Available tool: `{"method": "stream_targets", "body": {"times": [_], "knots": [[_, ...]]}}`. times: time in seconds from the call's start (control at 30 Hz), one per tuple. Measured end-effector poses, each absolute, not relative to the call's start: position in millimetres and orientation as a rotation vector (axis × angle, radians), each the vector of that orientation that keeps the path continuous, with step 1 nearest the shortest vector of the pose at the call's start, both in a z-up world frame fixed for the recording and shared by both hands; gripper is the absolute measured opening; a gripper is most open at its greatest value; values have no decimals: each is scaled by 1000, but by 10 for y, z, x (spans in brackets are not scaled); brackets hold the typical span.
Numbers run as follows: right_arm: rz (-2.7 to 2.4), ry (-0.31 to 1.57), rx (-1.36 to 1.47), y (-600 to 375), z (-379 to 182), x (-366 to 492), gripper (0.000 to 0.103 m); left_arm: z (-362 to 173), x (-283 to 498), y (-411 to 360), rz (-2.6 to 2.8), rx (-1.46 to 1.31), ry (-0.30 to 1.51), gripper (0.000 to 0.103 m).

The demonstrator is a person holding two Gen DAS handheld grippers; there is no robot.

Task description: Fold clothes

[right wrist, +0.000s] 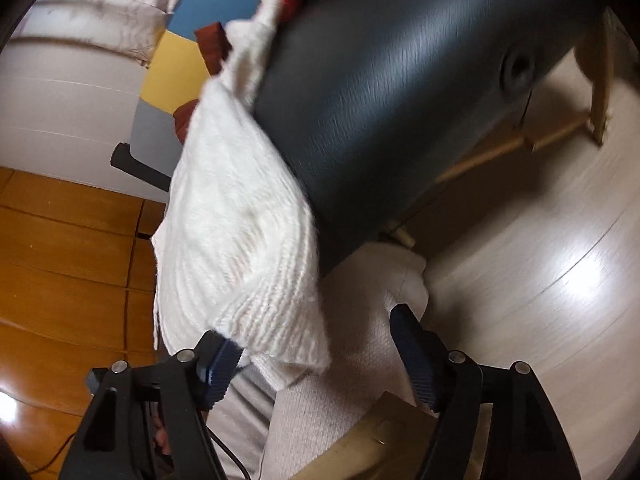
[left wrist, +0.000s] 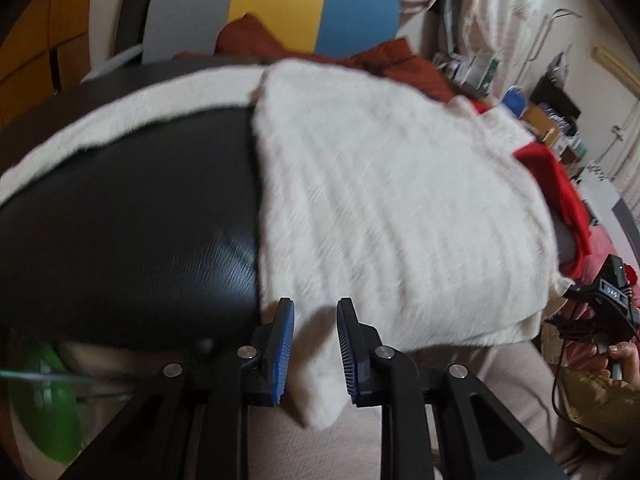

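now the white knit sweater (left wrist: 392,184) lies folded over the black bench (left wrist: 132,216); left gripper (left wrist: 316,350) jaws narrow, right gripper (right wrist: 320,364) jaws wide, both released; next, probably regrip its hem.

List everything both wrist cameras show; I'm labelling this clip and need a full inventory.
white knit sweater: one, cream white, spread over the black seat, its near edge hanging off between the left tool's pads
black padded seat: one, black leather-look, under the sweater
red garment: one, bright red, beyond the sweater's far right edge
rust-brown cloth: one, behind the sweater
foam mat: one, grey, yellow and blue panels, background
green object: one, blurred, lower left
wooden legs: pale wood, under the seat
floor: orange boards and pale boards
left tool: pads apart, sweater edge between them, not pinched
right tool: open wide, sweater corner lying on one pad
hand: one, at the left view's right edge, holding the right tool
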State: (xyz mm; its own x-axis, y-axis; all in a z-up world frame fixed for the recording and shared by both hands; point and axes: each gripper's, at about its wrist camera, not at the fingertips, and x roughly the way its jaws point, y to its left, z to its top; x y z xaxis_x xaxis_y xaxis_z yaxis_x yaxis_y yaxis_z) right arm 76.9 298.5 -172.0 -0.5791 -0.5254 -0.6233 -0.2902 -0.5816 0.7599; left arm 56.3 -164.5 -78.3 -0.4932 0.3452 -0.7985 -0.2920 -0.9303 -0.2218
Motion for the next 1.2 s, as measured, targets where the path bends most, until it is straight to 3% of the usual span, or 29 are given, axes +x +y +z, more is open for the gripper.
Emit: {"method": "stream_targets", "body": {"times": [0.03, 0.1, 0.17, 0.33, 0.47, 0.53, 0.6, 0.73, 0.83, 0.9, 0.93, 0.97, 1.2], "knots": [[-2276, -1342, 1362, 2943, -1746, 743, 72, -815, 561, -1650, 2430, -1341, -90, 22], [-2255, -1306, 1368, 2859, -1744, 696, 57, -859, 556, -1627, 2421, -1368, -100, 22], [-2310, -1156, 1381, 2759, -1607, 661, 6, -879, 556, -1572, 2427, -1373, -51, 22], [-2702, -574, 1322, 2560, -868, 809, 4, -877, 607, -1465, 2448, -1368, 82, 23], [-3081, 170, 1055, 2280, -79, 1265, 4, -904, 560, -1510, 2437, -1389, 32, 23], [-3077, 451, 1017, 2120, -9, 1344, 4, -901, 547, -1525, 2434, -1400, 8, 23], [-2888, 386, 1113, 2057, -162, 1282, 4, -891, 541, -1539, 2435, -1409, 20, 22], [-2496, 57, 1357, 2013, -584, 1119, 6, -869, 533, -1568, 2446, -1428, 63, 19], [-2435, -294, 1284, 2333, -530, 1013, 10, -862, 580, -1606, 2470, -1439, 136, 19], [-2509, -644, 1109, 2837, -376, 925, 32, -829, 612, -1614, 2509, -1425, 201, 19], [-2567, -772, 1036, 3056, -326, 879, 56, -797, 623, -1622, 2514, -1399, 198, 19], [-2631, -839, 1015, 3236, -306, 813, 59, -744, 623, -1617, 2516, -1361, 179, 19], [-2711, -807, 1252, 3551, -572, -107, 49, -551, 389, -1345, 2525, -1189, 231, 19]]}}
